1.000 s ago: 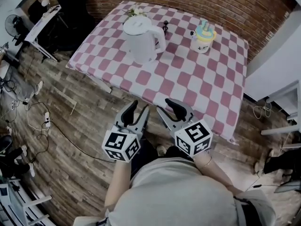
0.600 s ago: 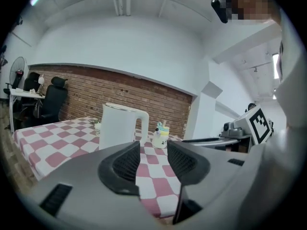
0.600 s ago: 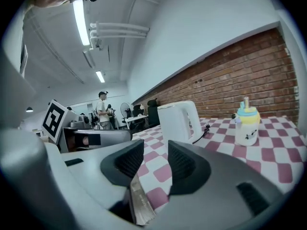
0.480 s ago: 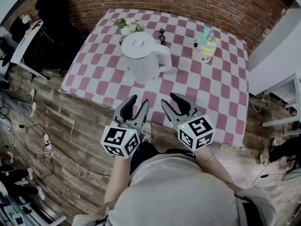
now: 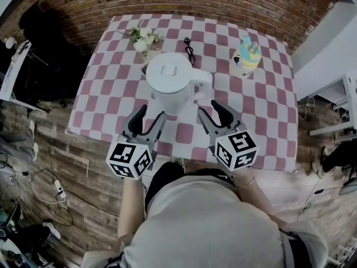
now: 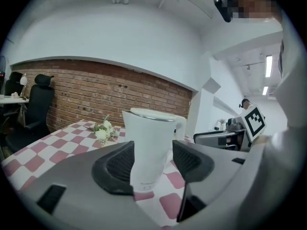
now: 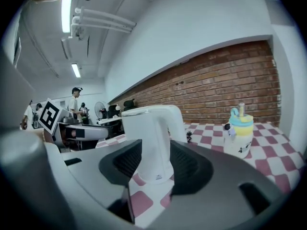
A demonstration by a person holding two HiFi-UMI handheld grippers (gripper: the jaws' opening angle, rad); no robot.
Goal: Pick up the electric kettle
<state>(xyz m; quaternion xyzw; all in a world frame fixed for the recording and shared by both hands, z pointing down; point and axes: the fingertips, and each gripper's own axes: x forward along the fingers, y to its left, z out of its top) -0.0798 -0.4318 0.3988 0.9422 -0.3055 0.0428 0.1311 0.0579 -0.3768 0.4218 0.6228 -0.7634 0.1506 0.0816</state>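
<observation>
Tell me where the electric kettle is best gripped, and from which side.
Probably its handle, the loop jutting from the upright electric kettle toward the near right. Come from the table's near edge with the right gripper, which faces it; its jaws are opening, nothing between them.

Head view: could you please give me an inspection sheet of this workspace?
Surface: table with pink-and-white checked cloth.
Job's things: white kettle upright, lid shut.
Clutter: flowers, lidded cup, small black item behind the kettle.
Grippers: left tool and right tool both opening, empty, short of the kettle.
Cables: power strip with cords on the floor, left.
Surroundings: brick wall, wooden floor.
</observation>
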